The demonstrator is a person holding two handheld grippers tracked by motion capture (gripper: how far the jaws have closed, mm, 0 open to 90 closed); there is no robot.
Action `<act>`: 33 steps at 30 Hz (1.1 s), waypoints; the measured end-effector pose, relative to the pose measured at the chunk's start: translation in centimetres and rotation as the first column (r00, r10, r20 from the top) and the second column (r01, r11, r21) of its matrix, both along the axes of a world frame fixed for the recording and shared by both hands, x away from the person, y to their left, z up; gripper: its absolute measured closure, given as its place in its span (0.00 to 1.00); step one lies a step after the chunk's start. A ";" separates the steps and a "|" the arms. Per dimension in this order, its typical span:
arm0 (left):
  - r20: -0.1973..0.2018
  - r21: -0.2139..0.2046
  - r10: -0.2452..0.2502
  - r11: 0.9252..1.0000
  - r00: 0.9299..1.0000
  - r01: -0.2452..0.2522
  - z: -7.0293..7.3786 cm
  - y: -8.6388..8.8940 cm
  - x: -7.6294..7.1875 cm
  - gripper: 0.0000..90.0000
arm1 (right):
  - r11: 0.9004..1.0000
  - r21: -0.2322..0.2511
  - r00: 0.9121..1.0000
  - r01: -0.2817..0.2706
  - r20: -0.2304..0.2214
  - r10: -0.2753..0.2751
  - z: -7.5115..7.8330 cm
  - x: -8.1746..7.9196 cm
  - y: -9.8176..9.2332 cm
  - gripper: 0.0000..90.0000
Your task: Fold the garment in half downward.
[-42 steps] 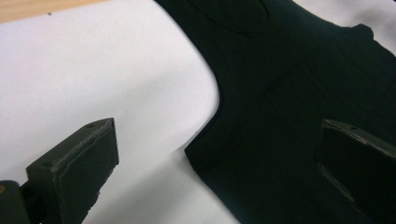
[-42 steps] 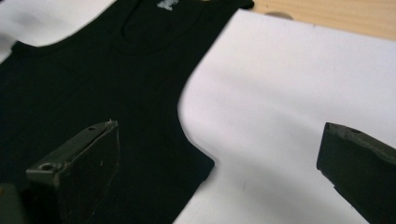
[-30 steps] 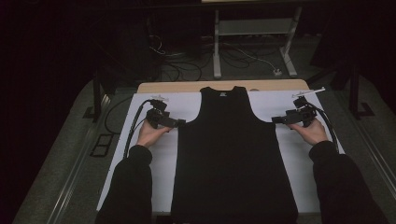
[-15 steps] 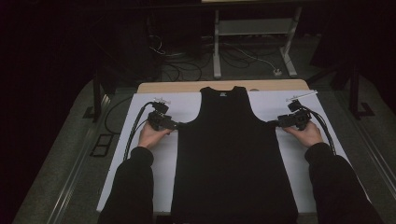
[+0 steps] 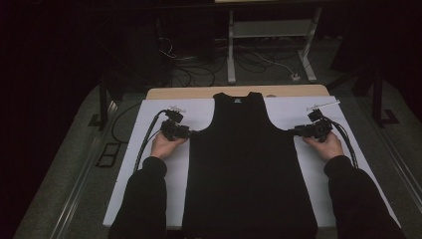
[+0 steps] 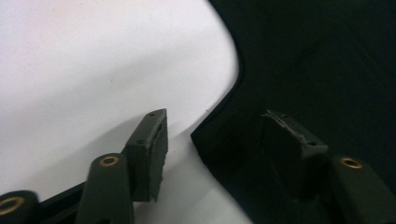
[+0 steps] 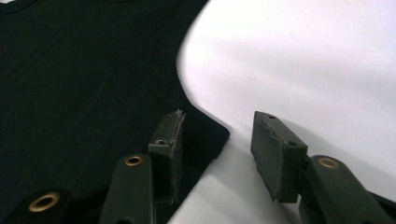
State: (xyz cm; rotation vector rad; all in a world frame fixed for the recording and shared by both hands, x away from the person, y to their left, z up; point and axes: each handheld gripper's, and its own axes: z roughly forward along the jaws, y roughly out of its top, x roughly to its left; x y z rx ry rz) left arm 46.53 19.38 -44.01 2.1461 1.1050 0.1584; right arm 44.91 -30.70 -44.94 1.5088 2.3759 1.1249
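Observation:
A black sleeveless top (image 5: 246,169) lies flat, neck away from me, on a white sheet (image 5: 199,112). My left gripper (image 5: 191,132) lies low at the top's left underarm corner. In the left gripper view its jaws (image 6: 215,126) have just been closing and straddle that corner (image 6: 208,140), one pad over the sheet, one over the cloth (image 6: 327,60), with gaps still showing. My right gripper (image 5: 293,131) is at the right underarm corner. Its jaws (image 7: 219,128) have also just been closing around the corner (image 7: 210,135), without pressing on it.
The sheet covers a wooden table whose far edge (image 5: 174,92) shows behind the top. Cables (image 5: 149,142) trail from each gripper over the sheet. Beyond the table stand a white metal frame (image 5: 268,30) and loose floor cables (image 5: 259,59). Grey floor flanks both sides.
Both hands have edged slightly inward toward the top's underarm corners. The top itself lies as before.

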 end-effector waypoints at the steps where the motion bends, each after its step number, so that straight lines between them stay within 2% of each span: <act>1: 0.000 0.004 0.000 1.000 1.000 0.000 0.0 0.0 0.0 0.50 | 1.000 0.002 1.000 0.004 0.003 -0.004 0.0 -0.1 0.0 0.60; 2: 0.005 0.004 -0.003 1.000 1.000 0.003 0.0 -0.1 -0.1 0.55 | 1.000 0.002 1.000 0.002 0.007 -0.002 0.0 -0.1 -0.1 0.61; 8: 0.015 0.003 -0.025 1.000 1.000 0.025 -0.1 -0.4 -0.2 0.63 | 1.000 -0.001 1.000 -0.004 0.025 0.004 0.1 -0.1 0.1 0.62; 11: 0.044 -0.009 0.001 1.000 0.999 0.000 -0.2 -0.5 -0.4 0.69 | 1.000 -0.010 1.000 0.000 0.028 0.000 0.1 -0.2 0.4 0.64; 13: 0.045 -0.016 0.015 1.000 0.999 -0.014 -0.4 -0.4 -0.4 0.71 | 1.000 -0.018 1.000 0.002 0.026 -0.001 -0.1 -0.1 0.5 0.66; 17: 0.040 -0.026 0.025 0.999 0.999 -0.024 -0.6 0.0 -0.5 0.77 | 1.000 -0.025 1.000 0.008 0.029 -0.007 -0.1 -0.1 0.7 0.73; 18: 0.042 -0.022 0.024 0.999 0.999 -0.023 -0.6 0.0 -0.5 0.81 | 1.000 -0.028 1.000 0.005 0.030 -0.004 -0.1 -0.1 1.0 0.78; 20: 0.044 -0.025 0.024 0.999 0.999 -0.023 -0.5 -0.1 -0.5 0.82 | 0.999 -0.037 0.999 0.007 0.037 -0.005 -0.1 -0.1 1.1 0.80; 22: 0.049 -0.027 0.023 0.999 0.999 -0.021 -0.5 -0.2 -0.6 0.88 | 0.999 -0.042 0.999 -0.004 0.041 0.006 -0.2 -0.2 1.6 0.90; 24: 0.053 -0.030 0.025 0.999 0.998 -0.024 -0.4 -0.3 -0.6 0.91 | 0.999 -0.040 0.999 -0.005 0.037 0.007 -0.1 -0.2 1.7 0.91; 28: 0.040 -0.051 0.026 0.998 0.999 -0.024 -0.3 -0.2 -0.6 0.96 | 1.000 -0.028 1.000 0.000 0.028 0.001 -0.1 -0.2 1.6 0.93; 31: 0.003 -0.084 0.023 0.996 1.000 -0.022 -0.2 0.2 -0.5 0.97 | 1.000 -0.006 1.000 -0.002 0.022 0.002 0.0 -0.3 1.3 0.93; 33: -0.004 -0.108 0.034 0.994 0.999 -0.034 -0.1 0.5 -0.5 0.97 | 1.000 0.006 1.000 -0.005 0.019 0.005 0.1 -0.3 1.2 0.93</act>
